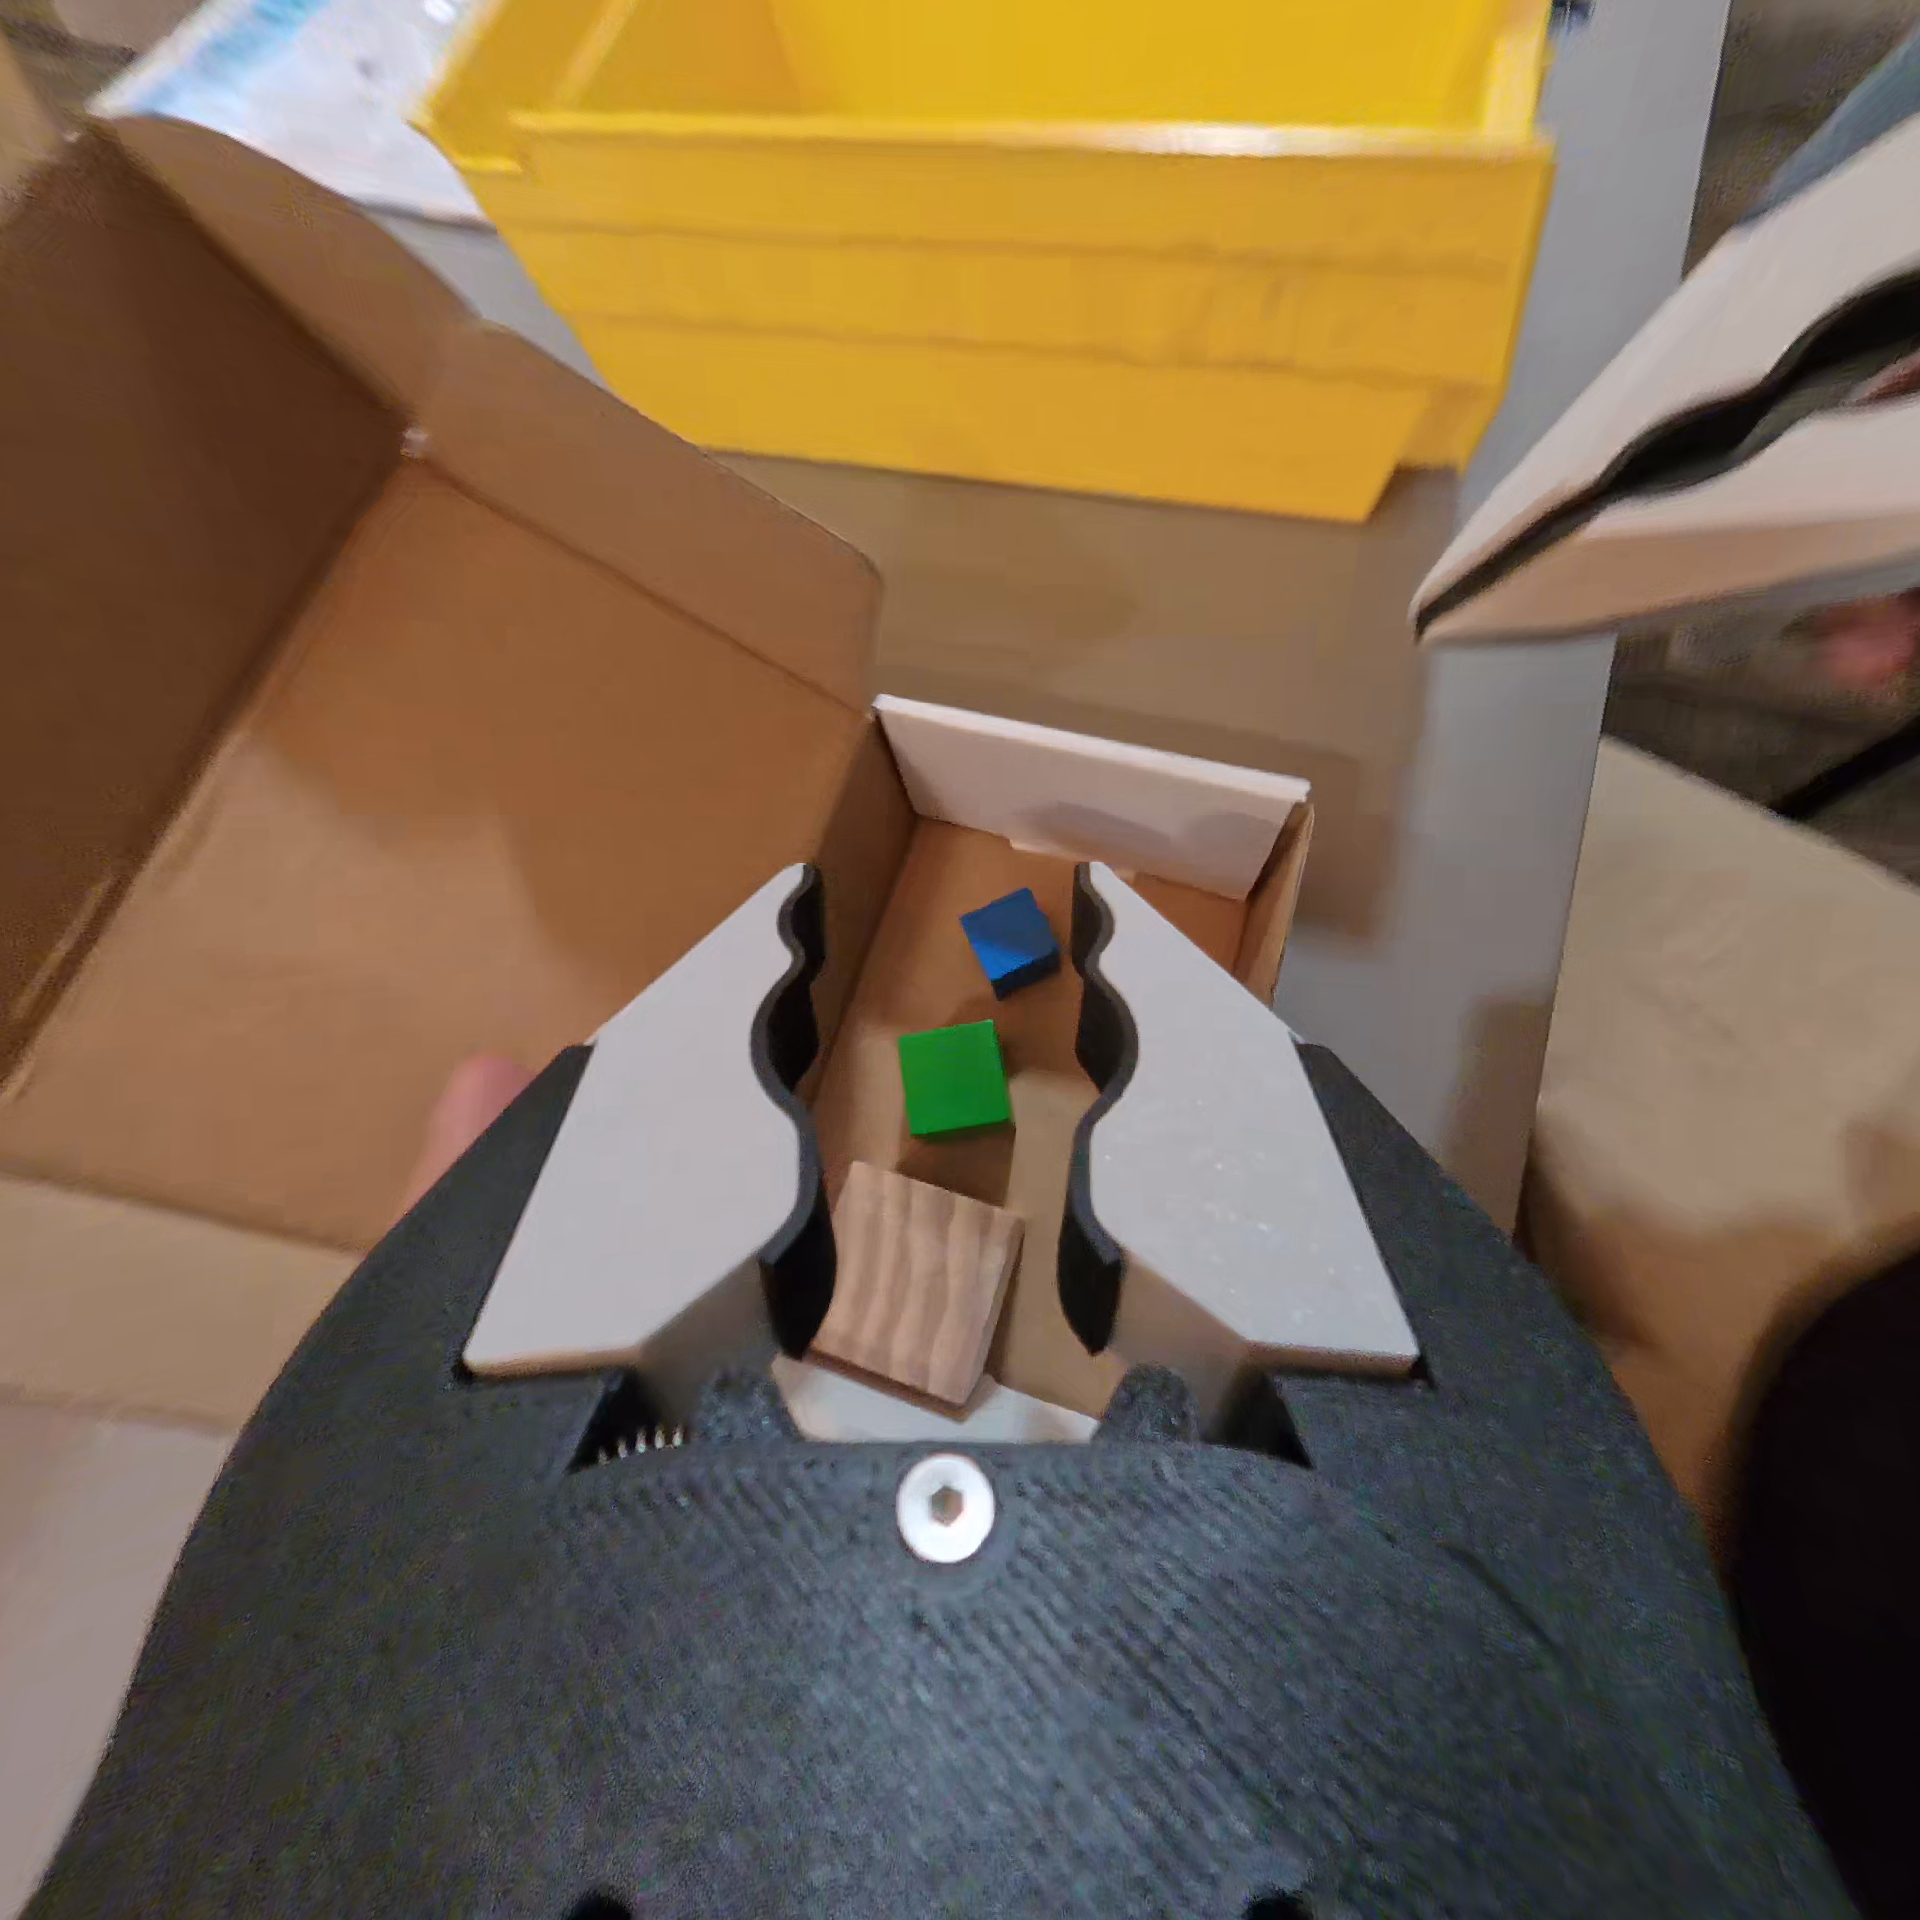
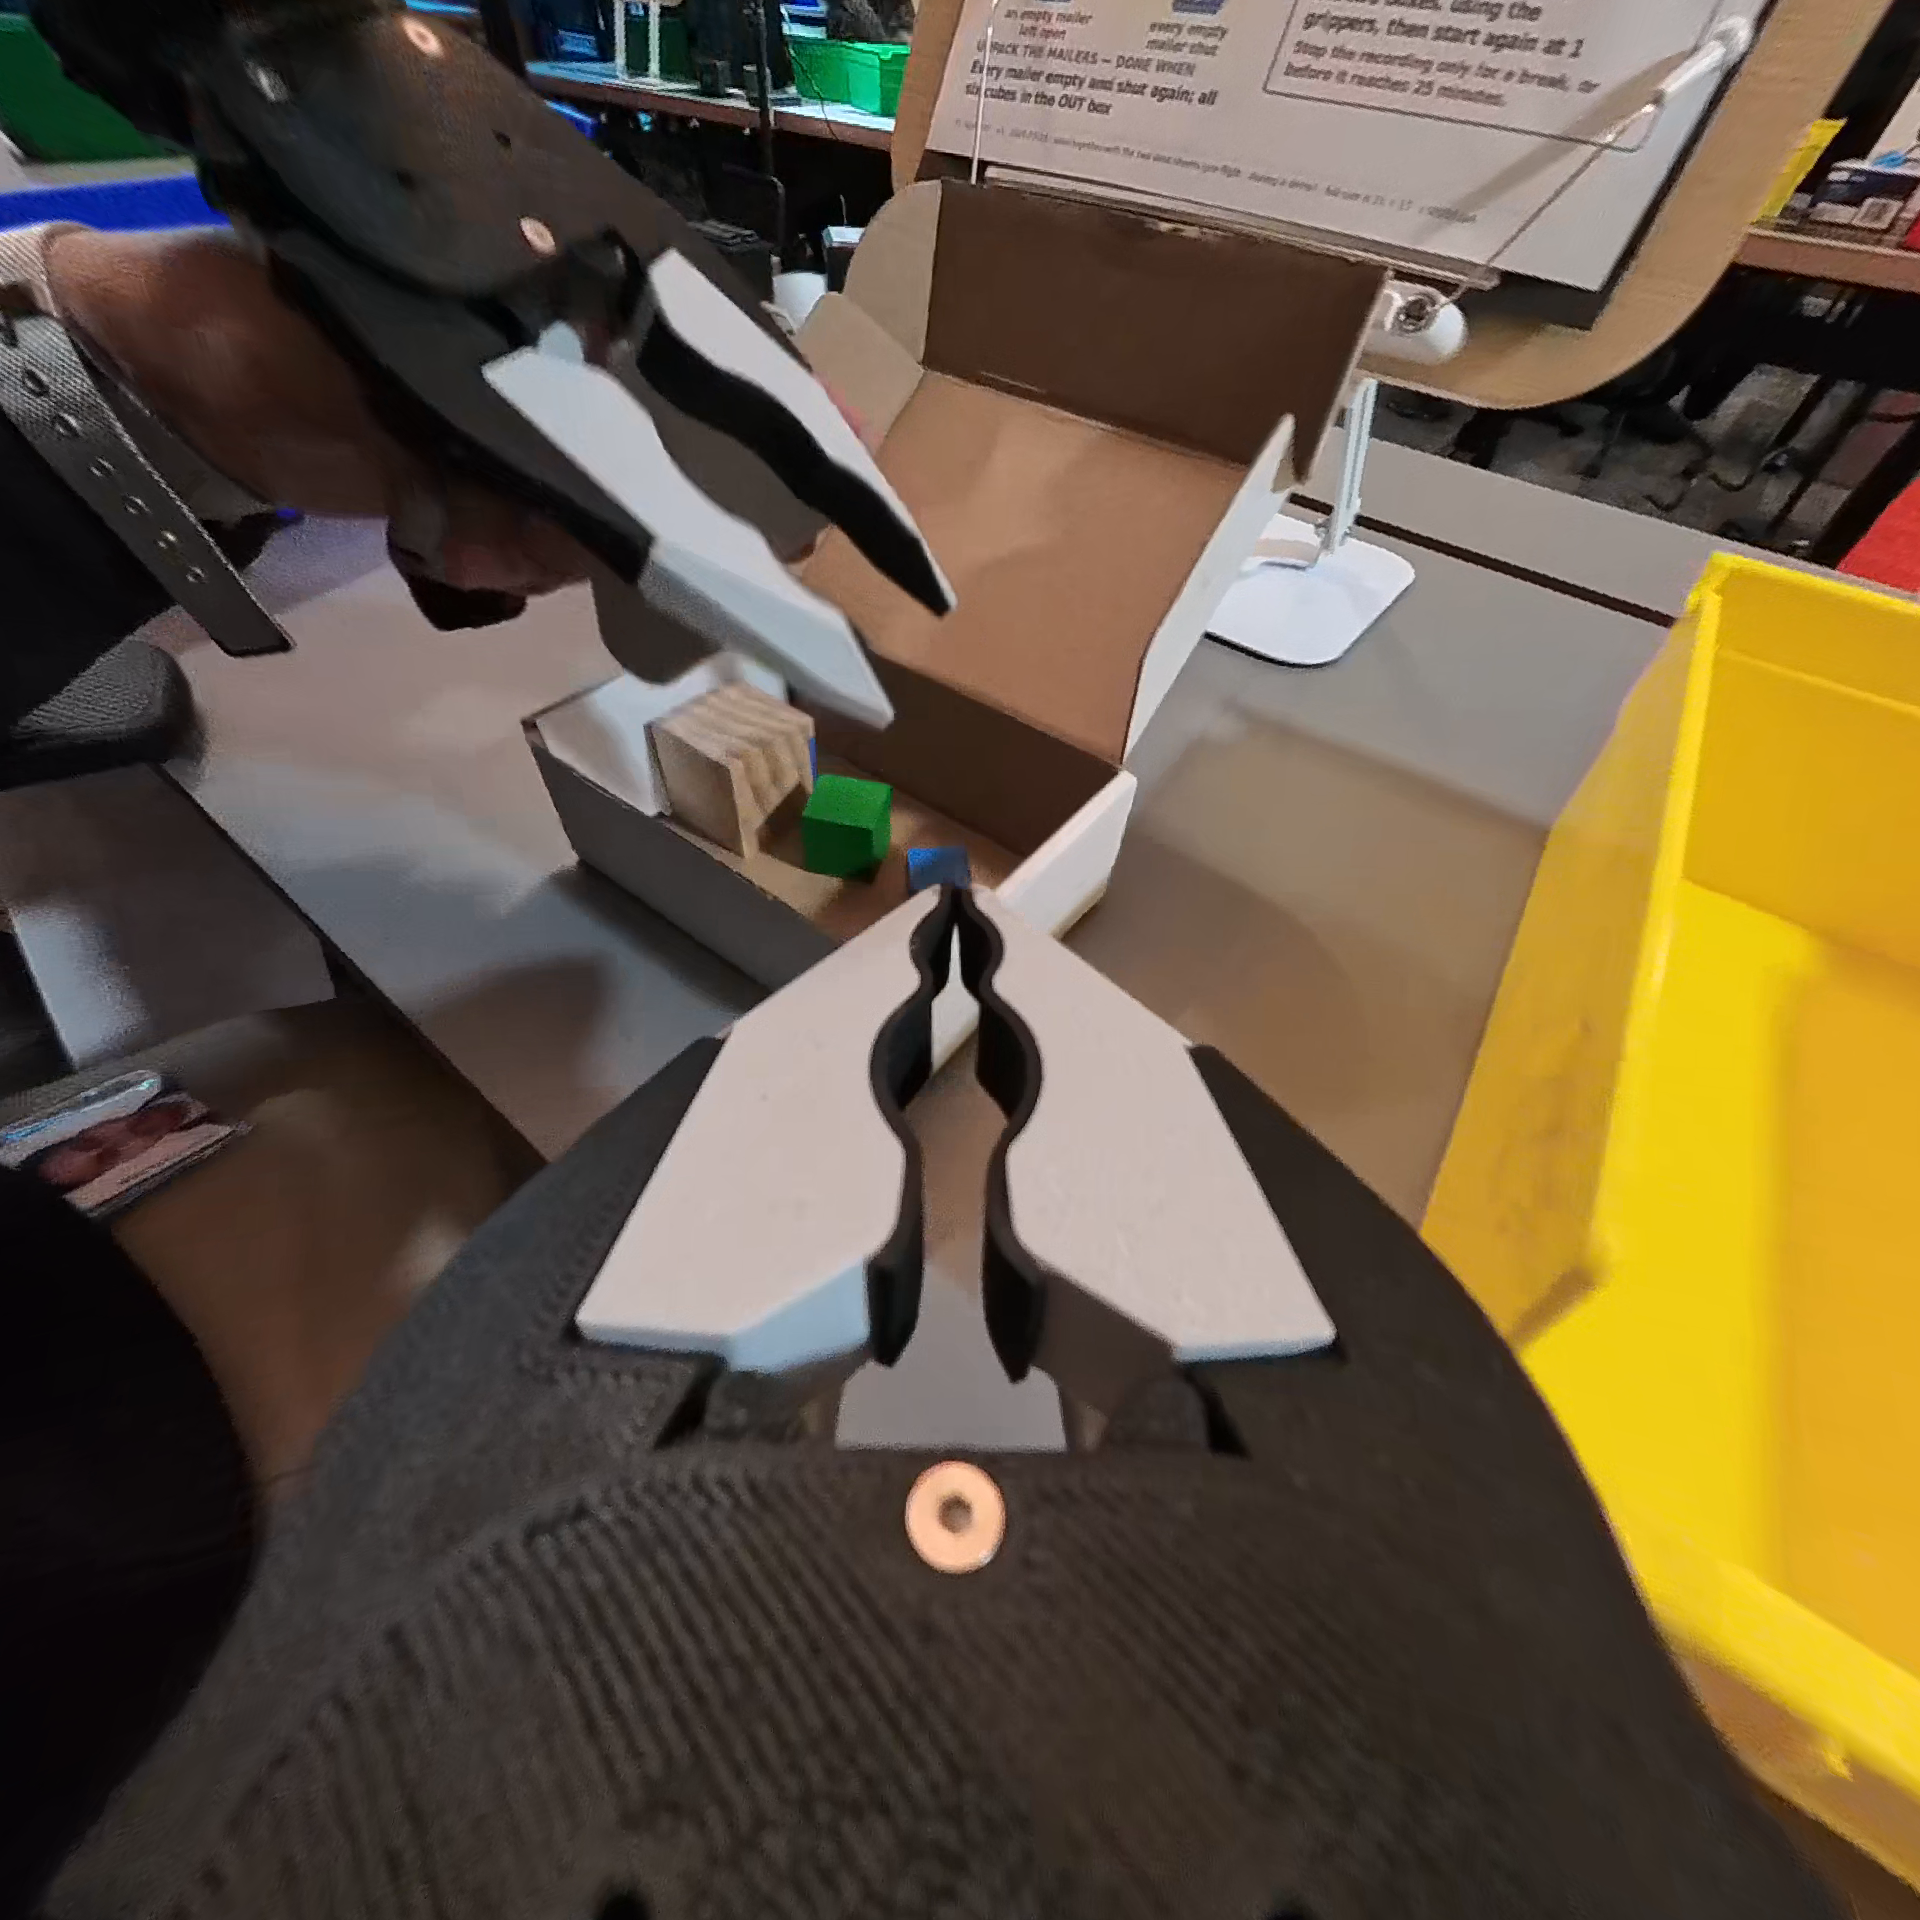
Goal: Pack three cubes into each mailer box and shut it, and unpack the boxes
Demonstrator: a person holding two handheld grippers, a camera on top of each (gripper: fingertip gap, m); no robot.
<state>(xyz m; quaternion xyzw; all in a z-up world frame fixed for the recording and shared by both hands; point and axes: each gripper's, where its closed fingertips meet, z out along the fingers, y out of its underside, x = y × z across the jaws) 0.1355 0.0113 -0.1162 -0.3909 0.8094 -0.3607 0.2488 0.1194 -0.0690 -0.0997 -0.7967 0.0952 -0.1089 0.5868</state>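
The open mailer box (image 2: 1039,520) already holds three cubes, wooden (image 1: 914,1288), green (image 1: 954,1077) and blue (image 1: 1008,940); whether packing or unpacking, the lid is still up. The left gripper (image 1: 945,1049) hovers above them with jaws apart and empty. The right gripper (image 2: 954,914) has its jaws together beside the box's front wall. The grey table (image 2: 1299,935) also carries a yellow bin (image 2: 1662,1039), and shelves stand behind.

Black ribbed gripper (image 1: 945,904) bodies — grey wavy-edged jaws, silver screw (image 1: 944,1505)
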